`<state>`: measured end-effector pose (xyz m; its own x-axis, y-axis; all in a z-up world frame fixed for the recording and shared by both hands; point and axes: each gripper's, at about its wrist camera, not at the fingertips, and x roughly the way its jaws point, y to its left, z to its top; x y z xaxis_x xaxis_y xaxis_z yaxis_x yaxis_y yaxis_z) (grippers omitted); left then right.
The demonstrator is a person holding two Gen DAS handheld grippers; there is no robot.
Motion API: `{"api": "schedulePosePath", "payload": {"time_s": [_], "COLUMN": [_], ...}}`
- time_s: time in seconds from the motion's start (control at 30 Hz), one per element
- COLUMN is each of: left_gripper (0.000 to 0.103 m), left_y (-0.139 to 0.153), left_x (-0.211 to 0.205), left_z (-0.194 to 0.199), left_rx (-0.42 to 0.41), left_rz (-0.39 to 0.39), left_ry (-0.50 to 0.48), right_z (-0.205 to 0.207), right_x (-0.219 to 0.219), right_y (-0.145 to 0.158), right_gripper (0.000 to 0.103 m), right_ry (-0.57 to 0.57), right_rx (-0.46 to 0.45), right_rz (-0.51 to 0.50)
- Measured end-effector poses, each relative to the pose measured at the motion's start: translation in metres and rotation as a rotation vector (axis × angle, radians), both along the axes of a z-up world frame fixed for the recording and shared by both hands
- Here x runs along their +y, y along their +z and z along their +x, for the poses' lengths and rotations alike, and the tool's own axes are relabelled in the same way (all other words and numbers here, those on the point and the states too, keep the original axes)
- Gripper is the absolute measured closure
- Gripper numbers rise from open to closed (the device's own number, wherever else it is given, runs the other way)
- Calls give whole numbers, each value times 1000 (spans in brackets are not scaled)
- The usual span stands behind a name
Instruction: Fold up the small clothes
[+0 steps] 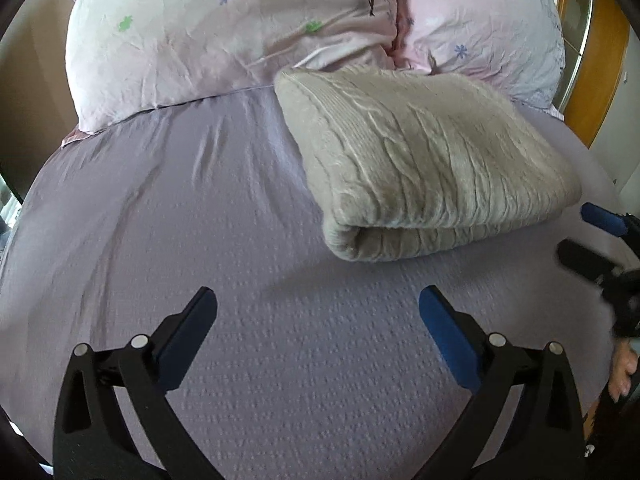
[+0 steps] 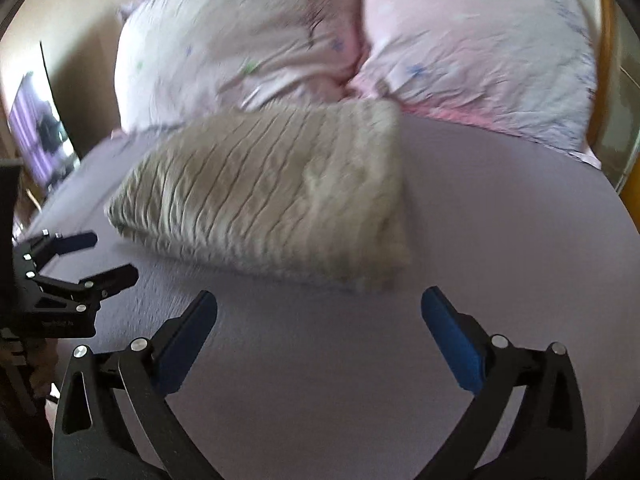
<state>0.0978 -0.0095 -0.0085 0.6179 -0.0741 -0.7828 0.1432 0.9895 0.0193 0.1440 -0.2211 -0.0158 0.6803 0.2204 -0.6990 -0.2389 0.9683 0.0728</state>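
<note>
A beige cable-knit sweater lies folded into a thick rectangle on the lilac bed sheet, near the pillows. It also shows, blurred, in the right wrist view. My left gripper is open and empty above the sheet, in front of the sweater's folded edge and apart from it. My right gripper is open and empty, also in front of the sweater. The right gripper shows at the right edge of the left wrist view, and the left gripper at the left edge of the right wrist view.
Two pink floral pillows stand at the head of the bed behind the sweater. A wooden frame stands at the far right. A dark screen leans beside the bed on the left.
</note>
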Motion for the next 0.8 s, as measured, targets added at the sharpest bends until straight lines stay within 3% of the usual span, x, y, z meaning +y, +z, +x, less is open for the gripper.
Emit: {"api": "schedulePosePath", "payload": {"time_s": [0.2,0.8], "left_gripper": [2,2], "left_y": [-7,-7], "left_x": [-3,-4], "left_z": [4,5], "left_rx": [18,19], "left_rz": [10,9], "left_ry": [4,4], "right_z": [15,14], "right_x": [15,16], "right_y": [-19,-21], "right_gripper": [1,1], "right_ry": [-35,-42], "right_rx": [102,101], "right_rz": [-79,-78]}}
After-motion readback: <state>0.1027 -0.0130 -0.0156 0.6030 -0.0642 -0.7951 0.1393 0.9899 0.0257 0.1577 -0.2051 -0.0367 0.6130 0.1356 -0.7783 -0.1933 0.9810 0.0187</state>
